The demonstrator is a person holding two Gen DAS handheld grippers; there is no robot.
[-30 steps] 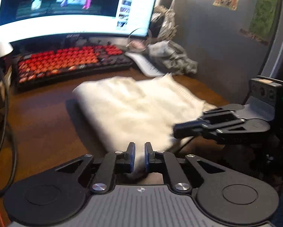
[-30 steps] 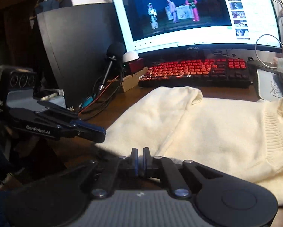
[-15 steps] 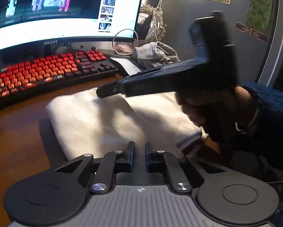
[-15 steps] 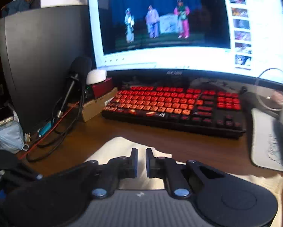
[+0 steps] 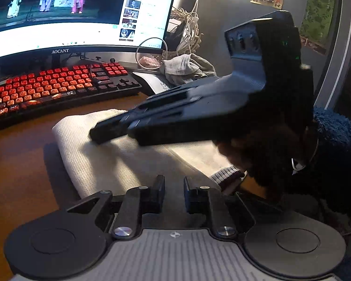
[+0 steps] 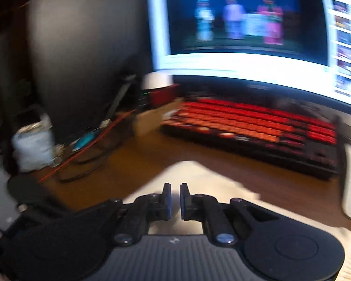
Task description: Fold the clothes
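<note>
Left gripper [image 5: 173, 193]: matte black linkage arms, two flat fingers with dark blue pads, narrow gap between them. Silver screw heads at the arm pivots. Two round black discs flank a grey ribbed centre plate bearing a small cross-shaped mark.

Right gripper [image 6: 174, 199]: same build in its own view, black arms, blue-edged pads, bluish screw heads, grey ribbed plate with a small pale mark; picture blurred. From the left wrist view its body is a black wedge with slotted ribs, a grey camera block on top with dark round ports, tiny green lights on the housing.

Sleeve [image 5: 337, 140]: dark blue, fuzzy pile. Thin silver bangle [image 5: 297, 165] at the wrist.
</note>
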